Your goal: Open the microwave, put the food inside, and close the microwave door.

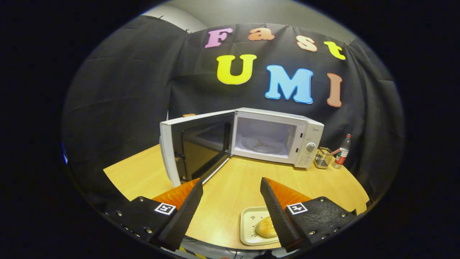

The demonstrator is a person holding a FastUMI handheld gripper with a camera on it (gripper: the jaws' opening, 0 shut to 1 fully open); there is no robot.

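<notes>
Both gripper (230,189) fingers spread empty before open microwave (266,138)

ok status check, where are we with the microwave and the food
Gripper jaws open, holding nothing. Microwave door swung wide open, cavity bare. Bun on tray on the table, between the jaws. Path to the cavity looks clear.

The handheld gripper (231,187) points forward and slightly downward, its two ridged fingers (187,212) spread wide apart, holding nothing and touching nothing between them.
</notes>
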